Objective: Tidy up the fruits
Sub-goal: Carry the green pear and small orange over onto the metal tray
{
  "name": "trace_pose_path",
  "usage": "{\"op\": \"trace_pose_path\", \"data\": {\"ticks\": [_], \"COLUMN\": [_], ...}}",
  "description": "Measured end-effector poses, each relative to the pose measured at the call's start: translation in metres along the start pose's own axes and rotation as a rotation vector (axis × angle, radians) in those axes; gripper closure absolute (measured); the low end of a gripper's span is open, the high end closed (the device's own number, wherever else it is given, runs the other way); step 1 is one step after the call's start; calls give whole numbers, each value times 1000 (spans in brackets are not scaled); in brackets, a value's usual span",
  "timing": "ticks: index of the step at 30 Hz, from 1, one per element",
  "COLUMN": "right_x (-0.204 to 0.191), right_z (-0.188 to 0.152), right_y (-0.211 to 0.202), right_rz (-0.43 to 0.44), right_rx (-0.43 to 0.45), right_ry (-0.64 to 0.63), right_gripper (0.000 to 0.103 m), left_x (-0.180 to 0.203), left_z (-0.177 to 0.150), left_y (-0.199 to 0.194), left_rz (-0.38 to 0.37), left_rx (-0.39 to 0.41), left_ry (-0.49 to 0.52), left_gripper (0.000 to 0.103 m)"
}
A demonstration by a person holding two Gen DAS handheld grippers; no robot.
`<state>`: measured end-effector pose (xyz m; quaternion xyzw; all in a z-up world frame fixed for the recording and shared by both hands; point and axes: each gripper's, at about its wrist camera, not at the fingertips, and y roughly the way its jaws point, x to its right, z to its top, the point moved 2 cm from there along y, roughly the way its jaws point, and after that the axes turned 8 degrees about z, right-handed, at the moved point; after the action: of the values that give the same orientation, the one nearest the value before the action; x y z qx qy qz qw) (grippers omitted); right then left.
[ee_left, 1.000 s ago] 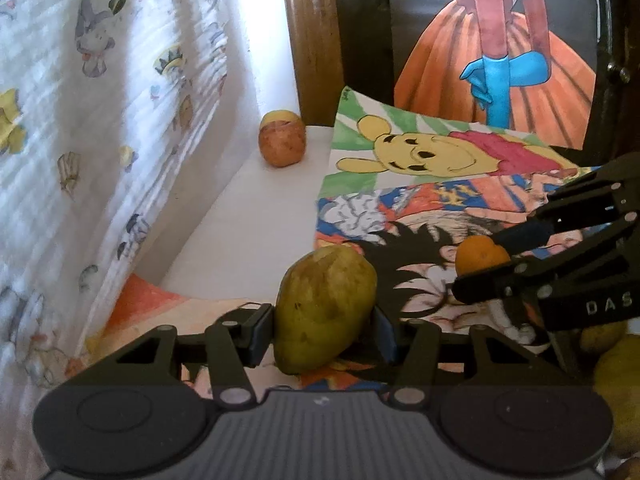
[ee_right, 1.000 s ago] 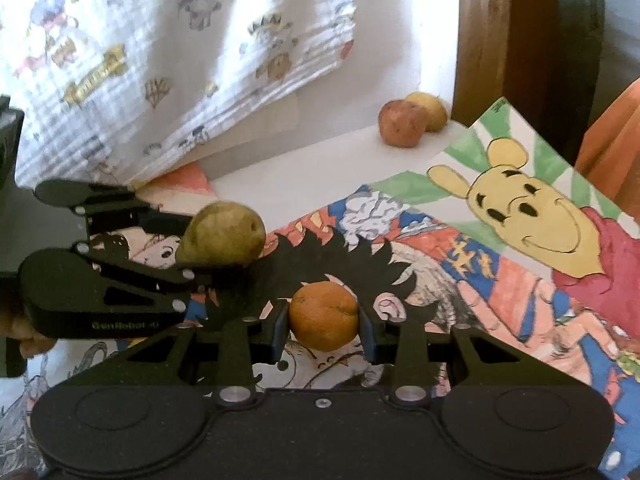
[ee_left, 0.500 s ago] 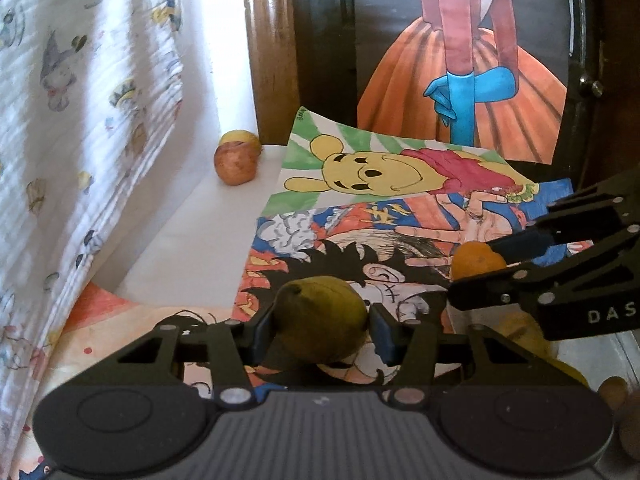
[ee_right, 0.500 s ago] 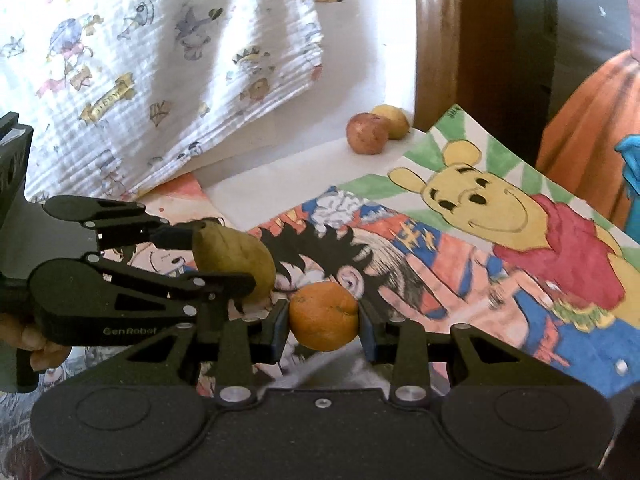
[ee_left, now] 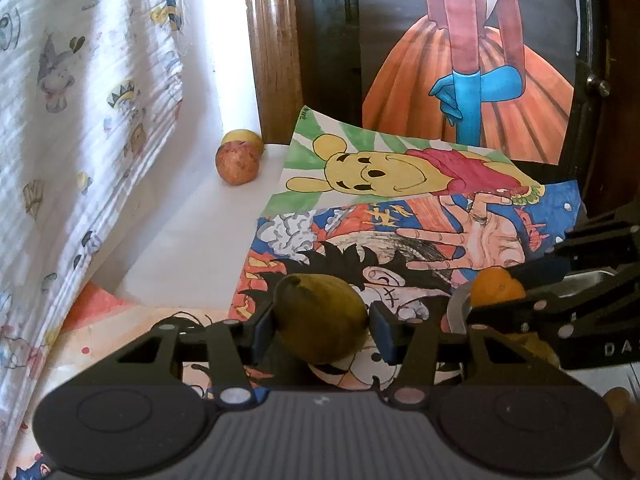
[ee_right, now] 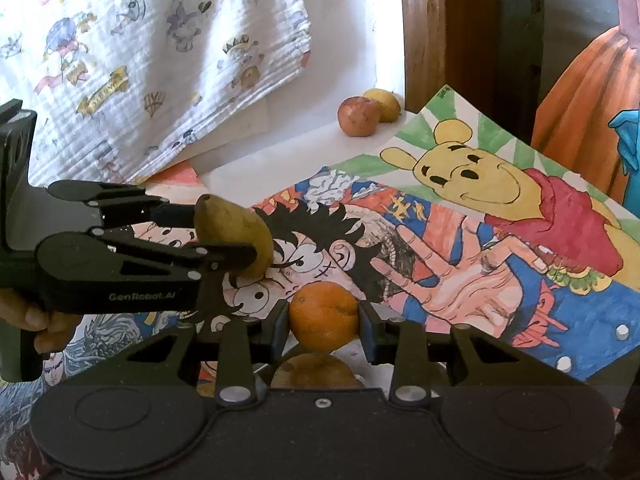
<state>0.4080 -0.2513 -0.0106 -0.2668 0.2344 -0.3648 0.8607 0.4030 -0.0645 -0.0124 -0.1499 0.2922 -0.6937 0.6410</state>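
Note:
My left gripper is shut on a yellow-green mango, held above the cartoon drawings; the same mango shows at the left of the right wrist view. My right gripper is shut on an orange, which also appears at the right of the left wrist view as the orange. A red apple and a yellow fruit rest together at the far corner of the white surface, well ahead of both grippers. Another brownish fruit lies just under the right gripper.
Colourful cartoon drawings cover the table. A printed white cloth hangs along the left side. A wooden post and a dark panel with a painted figure stand at the back. A hand holds the left gripper's handle.
Both grippers, still holding their fruits, have pulled back and lifted; the apple and yellow fruit at the far corner now look farther away, and more of the drawings shows.

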Motion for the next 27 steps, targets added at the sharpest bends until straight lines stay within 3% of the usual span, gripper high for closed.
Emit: {"op": "trace_pose_path", "data": {"ticks": [6,11,27], "right_x": [1,3,18], "right_z": [-1,-3,-34], "right_y": [1,-6,-64], "right_rz": [3,-6,-93], "right_rx": [0,14,61], "right_ry": [9,22,100], "right_gripper": [65,65,65], "left_x": [4,4,44], "left_z": [0,4,18], "left_y": [-1,-5,-38], "left_rz": [14,-37,-129], "left_rx": [24,18,64], "left_ry": [-8,-76,-43], "left_gripper": [50,50,50]}}
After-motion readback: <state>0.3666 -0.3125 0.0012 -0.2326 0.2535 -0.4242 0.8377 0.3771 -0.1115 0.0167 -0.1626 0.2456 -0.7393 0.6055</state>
